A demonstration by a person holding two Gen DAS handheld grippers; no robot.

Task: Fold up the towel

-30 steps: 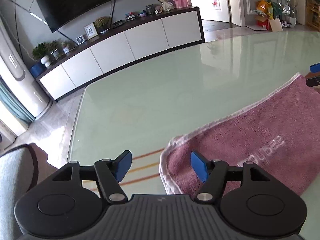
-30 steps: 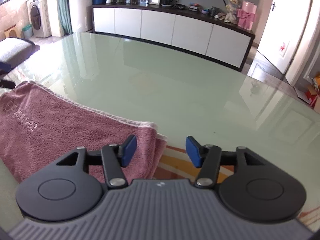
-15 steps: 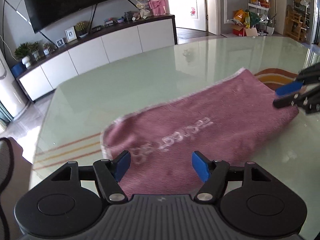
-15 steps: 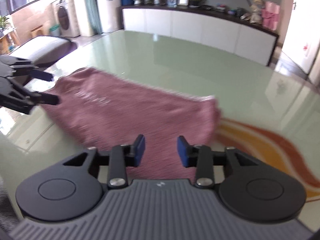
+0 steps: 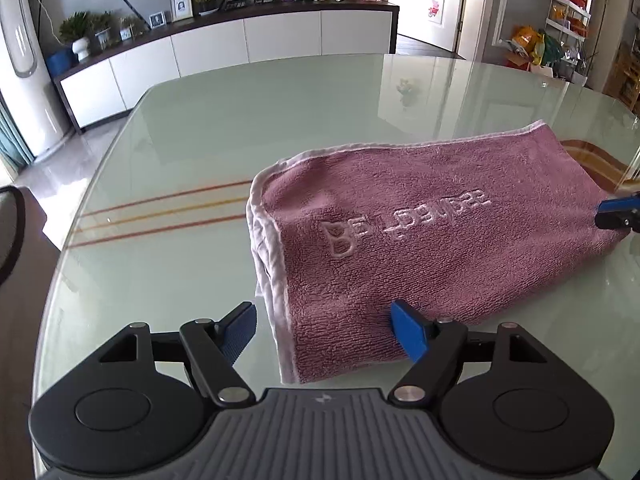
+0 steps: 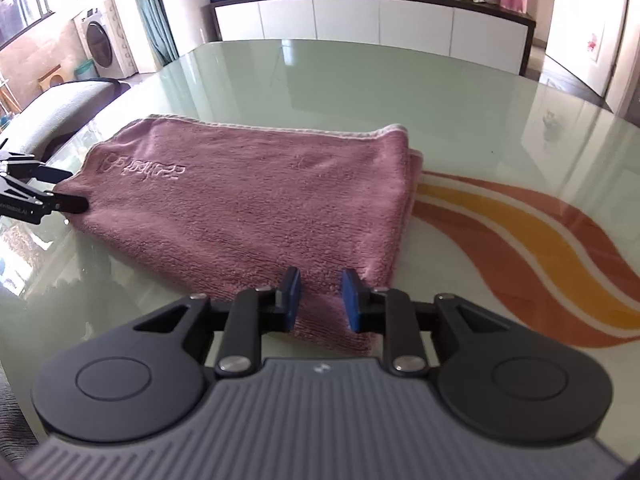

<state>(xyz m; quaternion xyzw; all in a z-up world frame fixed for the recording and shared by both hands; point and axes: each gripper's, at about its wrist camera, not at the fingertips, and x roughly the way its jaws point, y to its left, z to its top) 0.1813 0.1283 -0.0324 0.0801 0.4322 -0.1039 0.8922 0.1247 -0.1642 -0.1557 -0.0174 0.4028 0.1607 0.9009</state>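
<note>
Right wrist: right tongs [image 6: 321,300], just closing, straddle towel [image 6: 248,200] corner.

left black two-finger gripper w/ blue pads [image 5: 324,330]: dropping onto near-left corner of folded pink terry towel [image 5: 440,232]
right black two-finger gripper w/ blue pads [image 6: 320,296]: jaws just been closing, towel's near-right corner between them

Bright daylight enters from the window [image 6: 24,4] at far left and a doorway [image 5: 432,0] at far right. The glossy desk [image 5: 320,100] mirrors both as pale glare. Straight lines bow strongly toward the edges; focus stays sharp, shadows soft.
</note>
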